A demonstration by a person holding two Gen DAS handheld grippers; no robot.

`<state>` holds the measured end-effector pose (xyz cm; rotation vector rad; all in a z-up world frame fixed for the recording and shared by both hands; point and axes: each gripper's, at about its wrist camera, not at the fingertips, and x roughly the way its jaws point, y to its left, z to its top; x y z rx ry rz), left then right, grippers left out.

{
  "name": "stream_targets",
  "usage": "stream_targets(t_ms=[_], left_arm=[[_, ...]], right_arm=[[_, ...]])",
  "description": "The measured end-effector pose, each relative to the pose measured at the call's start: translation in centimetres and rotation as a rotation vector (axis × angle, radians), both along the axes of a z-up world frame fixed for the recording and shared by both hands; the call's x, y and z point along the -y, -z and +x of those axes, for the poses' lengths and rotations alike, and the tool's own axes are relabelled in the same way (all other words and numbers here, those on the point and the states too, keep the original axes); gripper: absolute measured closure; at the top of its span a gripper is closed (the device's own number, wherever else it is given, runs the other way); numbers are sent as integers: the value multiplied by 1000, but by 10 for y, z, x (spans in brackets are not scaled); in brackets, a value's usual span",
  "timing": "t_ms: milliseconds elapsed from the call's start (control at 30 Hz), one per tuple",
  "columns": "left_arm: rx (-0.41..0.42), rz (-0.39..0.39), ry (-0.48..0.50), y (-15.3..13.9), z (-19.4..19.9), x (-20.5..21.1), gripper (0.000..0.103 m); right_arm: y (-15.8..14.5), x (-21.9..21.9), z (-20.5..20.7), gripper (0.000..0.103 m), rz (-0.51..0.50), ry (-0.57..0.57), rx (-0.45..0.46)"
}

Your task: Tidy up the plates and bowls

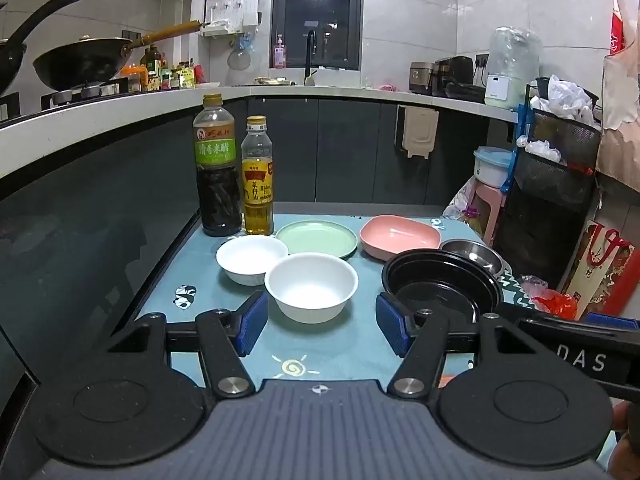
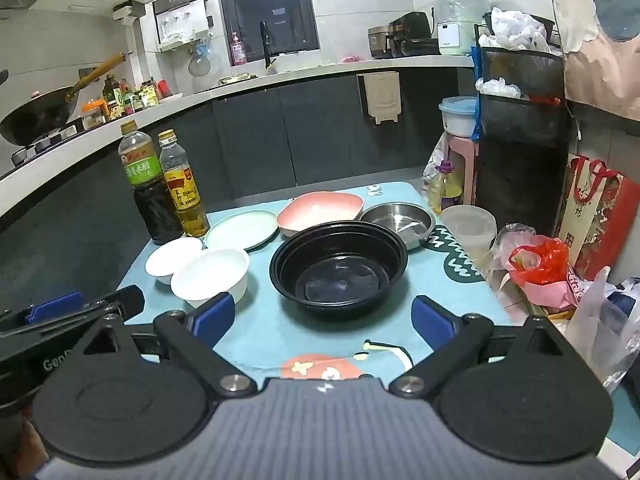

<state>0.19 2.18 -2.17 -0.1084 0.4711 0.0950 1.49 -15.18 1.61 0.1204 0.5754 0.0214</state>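
Both grippers' jaws spread, empty, before glossy black bowl and matte white bowl

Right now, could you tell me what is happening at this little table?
A person holds two grippers over the table, and neither has anything in it. The left gripper hangs open before the nearer white bowl; the right gripper hangs open before the black bowl. The green plate, pink dish and steel bowl sit untouched, nothing stacked yet.
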Motion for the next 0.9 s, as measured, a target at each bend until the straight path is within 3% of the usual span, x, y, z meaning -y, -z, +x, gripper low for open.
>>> stream_targets(t_ms=[67, 133, 267, 900], left_arm=[[0, 16, 18, -13, 2, 8, 46], [-5, 56, 105, -32, 11, 3, 46], [-16, 56, 102, -42, 20, 2, 46], [-65, 46, 103, -32, 45, 14, 46]], right_arm=[[1, 1, 2, 47, 6, 0, -4], [2, 1, 5, 47, 10, -4, -10], [4, 3, 11, 47, 21, -8, -18], [9, 13, 33, 47, 43, -3, -59]])
